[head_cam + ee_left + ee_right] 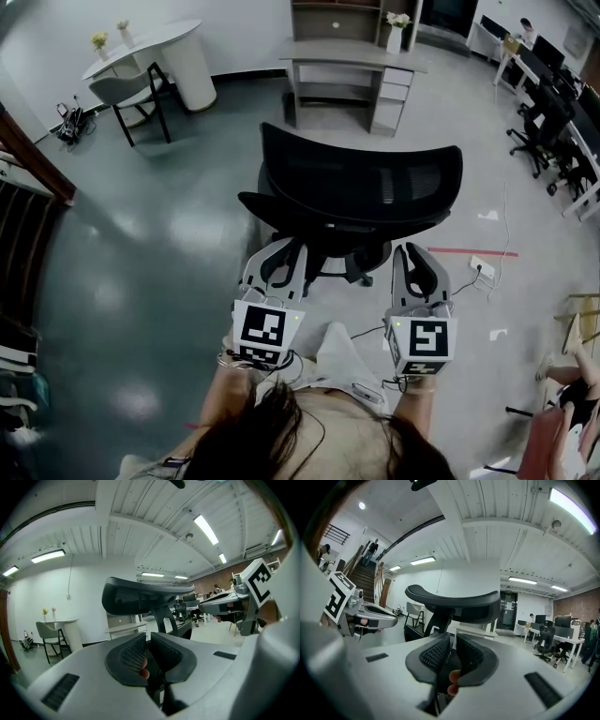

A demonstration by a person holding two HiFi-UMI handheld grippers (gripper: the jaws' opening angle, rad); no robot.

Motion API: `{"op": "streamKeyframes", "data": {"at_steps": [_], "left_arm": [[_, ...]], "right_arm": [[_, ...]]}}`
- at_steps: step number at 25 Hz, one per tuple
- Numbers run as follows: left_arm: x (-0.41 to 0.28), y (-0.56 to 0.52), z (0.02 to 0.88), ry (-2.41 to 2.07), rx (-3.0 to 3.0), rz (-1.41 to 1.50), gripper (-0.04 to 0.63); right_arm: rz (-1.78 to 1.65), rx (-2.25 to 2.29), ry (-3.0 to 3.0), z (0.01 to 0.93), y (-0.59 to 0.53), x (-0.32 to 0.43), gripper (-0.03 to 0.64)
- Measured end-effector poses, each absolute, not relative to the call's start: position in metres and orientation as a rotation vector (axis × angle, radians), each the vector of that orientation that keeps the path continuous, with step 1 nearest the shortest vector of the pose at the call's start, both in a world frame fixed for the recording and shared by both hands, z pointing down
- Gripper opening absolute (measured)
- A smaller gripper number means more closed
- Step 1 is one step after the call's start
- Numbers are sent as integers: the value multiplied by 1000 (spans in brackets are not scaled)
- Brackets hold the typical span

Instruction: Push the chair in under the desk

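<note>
The black chair [361,187] is sitting mid-frame, its back just above the left gripper [284,246] and right gripper [415,251]. Both are pinched together, empty, pointing up-frame toward the grey worktop [347,52].

Chair [361,183] seat, base largely hidden behind backrest; desk [352,54] hutch cut by top edge.

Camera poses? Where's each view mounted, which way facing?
Head view: on the person's head, steeply down at chair, desk beyond; hair, forearms, left gripper, right gripper show.
Left gripper view: on left gripper, level along its shut jaws at the chair back; fingertip shows.
Right gripper view: same from right gripper; fingertips show.
Shared: chair in all; each gripper view catches the other gripper.
</note>
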State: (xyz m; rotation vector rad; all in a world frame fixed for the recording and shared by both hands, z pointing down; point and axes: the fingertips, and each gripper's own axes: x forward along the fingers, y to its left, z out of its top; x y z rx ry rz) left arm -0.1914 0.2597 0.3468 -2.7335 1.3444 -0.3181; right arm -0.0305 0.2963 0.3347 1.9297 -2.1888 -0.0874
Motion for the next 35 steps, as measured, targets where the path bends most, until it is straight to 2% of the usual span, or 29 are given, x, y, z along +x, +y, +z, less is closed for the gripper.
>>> {"op": "streamKeyframes", "data": {"at_steps": [6, 17, 35], "left_arm": [[-183, 242, 354, 1378, -2705, -376, 18], [-171, 212, 373, 1386, -2671, -483, 74], [-182, 170, 410, 1347, -2458, -823, 140]], "right_arm": [[-83, 1854, -2197, 340, 274, -23, 40], [-79, 1762, -2172, 362, 247, -6, 84], [-188, 1543, -2040, 397, 209, 1, 169]]}}
